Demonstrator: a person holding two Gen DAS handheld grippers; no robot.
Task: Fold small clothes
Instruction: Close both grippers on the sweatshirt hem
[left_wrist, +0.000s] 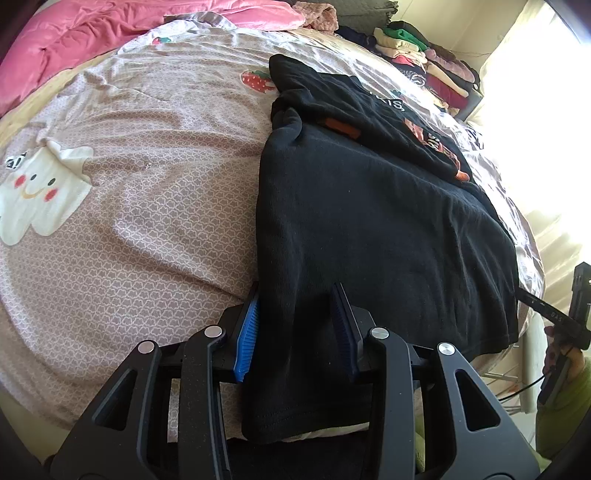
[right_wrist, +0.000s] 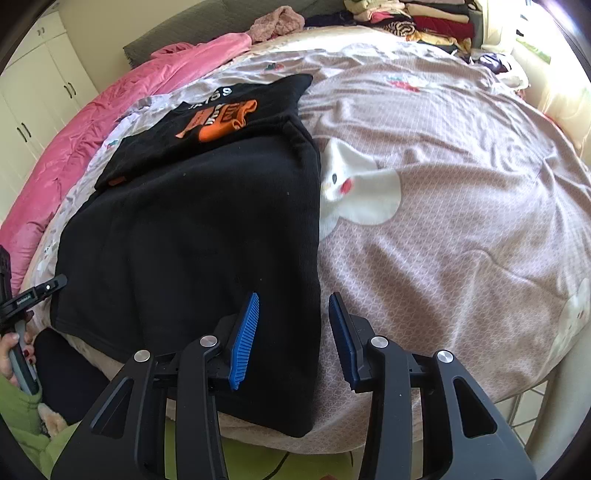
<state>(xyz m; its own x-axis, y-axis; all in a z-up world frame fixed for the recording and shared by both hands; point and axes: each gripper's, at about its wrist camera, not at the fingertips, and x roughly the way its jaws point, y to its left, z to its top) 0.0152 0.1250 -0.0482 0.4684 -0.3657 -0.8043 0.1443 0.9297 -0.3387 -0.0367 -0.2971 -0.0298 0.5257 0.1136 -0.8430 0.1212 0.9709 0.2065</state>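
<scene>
Left wrist view, left to right: pink quilt (left_wrist: 92, 40) at upper left of frame; below it the bedsheet (left_wrist: 147, 229) with a white smiling tooth print (left_wrist: 37, 192) at the left edge and a strawberry print (left_wrist: 256, 79) near upper centre. Black T-shirt (left_wrist: 369, 221) lies on the bed from centre to right of frame, folded over lengthwise, printed front exposed only at its far end; near hem hangs over the bed edge at lower centre. Left gripper (left_wrist: 295, 328) at bottom centre, jaws moderately apart, straddling the shirt's left folded edge: left blue pad at the fabric edge, right pad over the cloth; not clamped. Stack of folded clothes (left_wrist: 424, 62) at upper right; right gripper's body seen at far right edge, state not readable there. Right wrist view, left to right: wardrobe doors (right_wrist: 33, 92) upper left, pink quilt (right_wrist: 110, 118) beneath, black T-shirt (right_wrist: 203, 240) centre-left with orange graphic (right_wrist: 218, 118) toward the top. Right gripper (right_wrist: 293, 332) at bottom centre, jaws moderately apart, spanning the shirt's right folded edge: left pad above cloth, right pad above bedsheet (right_wrist: 461, 221). Clothes stack (right_wrist: 424, 18) at upper right.
</scene>
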